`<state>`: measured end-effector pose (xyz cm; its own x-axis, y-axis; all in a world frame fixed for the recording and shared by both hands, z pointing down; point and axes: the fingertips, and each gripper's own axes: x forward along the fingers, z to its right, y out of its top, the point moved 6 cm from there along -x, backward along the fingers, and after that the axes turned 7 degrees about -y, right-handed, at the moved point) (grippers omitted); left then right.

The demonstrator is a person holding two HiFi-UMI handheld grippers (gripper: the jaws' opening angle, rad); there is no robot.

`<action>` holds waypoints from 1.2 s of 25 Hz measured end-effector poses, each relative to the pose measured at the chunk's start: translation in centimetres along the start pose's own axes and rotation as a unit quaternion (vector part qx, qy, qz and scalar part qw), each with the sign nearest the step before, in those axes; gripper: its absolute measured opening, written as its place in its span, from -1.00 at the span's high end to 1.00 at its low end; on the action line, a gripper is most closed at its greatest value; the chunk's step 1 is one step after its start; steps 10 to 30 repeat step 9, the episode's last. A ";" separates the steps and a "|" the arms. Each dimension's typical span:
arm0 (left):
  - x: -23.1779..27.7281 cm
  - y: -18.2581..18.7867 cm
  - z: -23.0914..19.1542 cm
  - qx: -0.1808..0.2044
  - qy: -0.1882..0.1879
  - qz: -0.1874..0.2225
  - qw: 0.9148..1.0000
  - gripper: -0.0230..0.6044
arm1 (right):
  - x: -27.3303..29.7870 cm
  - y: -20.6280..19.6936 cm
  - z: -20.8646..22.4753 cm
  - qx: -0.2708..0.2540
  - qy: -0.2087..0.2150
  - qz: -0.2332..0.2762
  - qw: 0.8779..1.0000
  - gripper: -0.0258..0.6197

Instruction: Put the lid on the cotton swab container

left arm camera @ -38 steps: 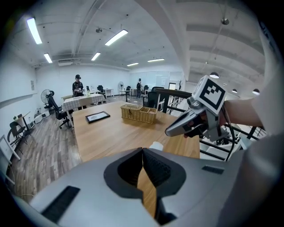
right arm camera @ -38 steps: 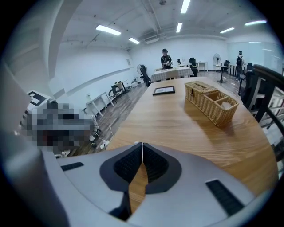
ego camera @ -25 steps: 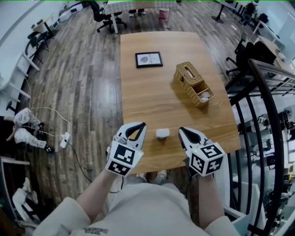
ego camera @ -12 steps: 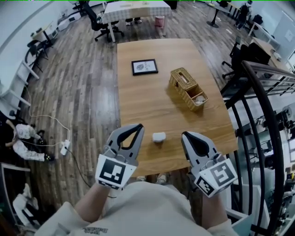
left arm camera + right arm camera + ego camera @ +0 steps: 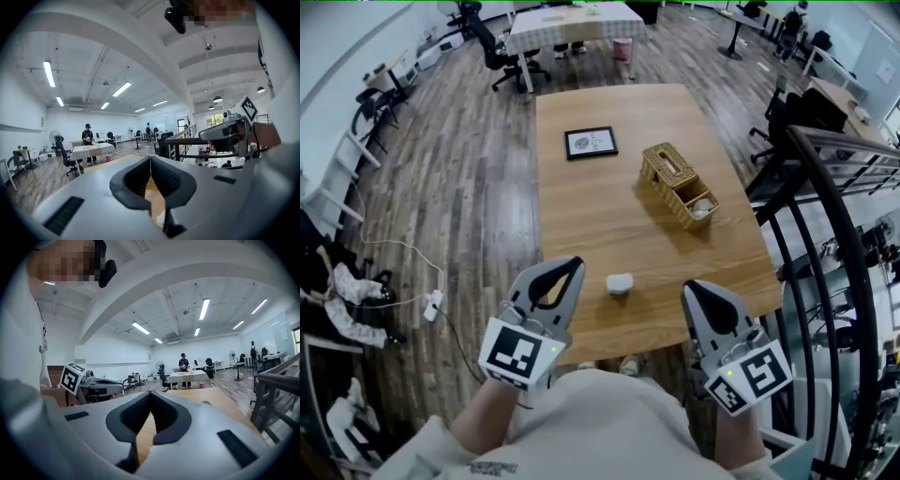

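A small white cotton swab container (image 5: 620, 283) sits near the front edge of the wooden table (image 5: 609, 216); I cannot tell its lid apart from its body. My left gripper (image 5: 576, 263) hangs to the container's left, jaws shut on nothing. My right gripper (image 5: 688, 287) is off to its right at the table's edge, also shut and empty. In the left gripper view the jaws (image 5: 150, 157) meet tip to tip, with a white patch low in the gap. The right gripper view shows its jaws (image 5: 151, 405) closed over the tabletop.
A wicker basket (image 5: 678, 183) stands at the table's right middle and a framed picture (image 5: 591, 142) lies farther back. A black railing (image 5: 834, 234) runs along the right. Cables and a power strip (image 5: 433, 304) lie on the floor at left.
Both grippers have drawn back toward me and spread farther from the container. The container has not moved on the table.
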<state>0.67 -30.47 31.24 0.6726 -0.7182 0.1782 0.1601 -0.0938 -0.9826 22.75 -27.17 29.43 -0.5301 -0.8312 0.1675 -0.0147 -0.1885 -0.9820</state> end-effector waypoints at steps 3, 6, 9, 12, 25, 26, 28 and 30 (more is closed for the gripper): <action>0.1 0.4 -0.3 0.006 0.005 -0.003 1.000 0.85 | -0.1 0.3 0.3 -0.001 -0.004 0.003 1.000 0.84; 0.1 0.7 -0.1 0.024 0.012 -0.009 1.000 0.85 | -0.2 0.6 0.5 0.000 -0.003 0.006 1.000 0.84; 0.2 0.9 0.1 0.028 0.013 -0.012 0.999 0.85 | -0.4 0.9 0.7 -0.008 -0.008 0.006 1.000 0.84; 0.2 0.9 0.1 0.028 0.013 -0.012 0.999 0.85 | -0.4 0.9 0.7 -0.008 -0.008 0.006 1.000 0.84; 0.2 0.9 0.1 0.028 0.013 -0.012 0.999 0.85 | -0.4 0.9 0.7 -0.008 -0.008 0.006 1.000 0.84; 0.2 0.9 0.1 0.028 0.013 -0.012 0.999 0.85 | -0.4 0.9 0.7 -0.008 -0.008 0.006 1.000 0.84; 0.2 0.9 0.1 0.028 0.013 -0.012 0.999 0.85 | -0.4 0.9 0.7 -0.008 -0.008 0.006 1.000 0.84; 0.2 0.9 0.1 0.028 0.013 -0.012 0.999 0.85 | -0.4 0.9 0.7 -0.008 -0.008 0.006 1.000 0.84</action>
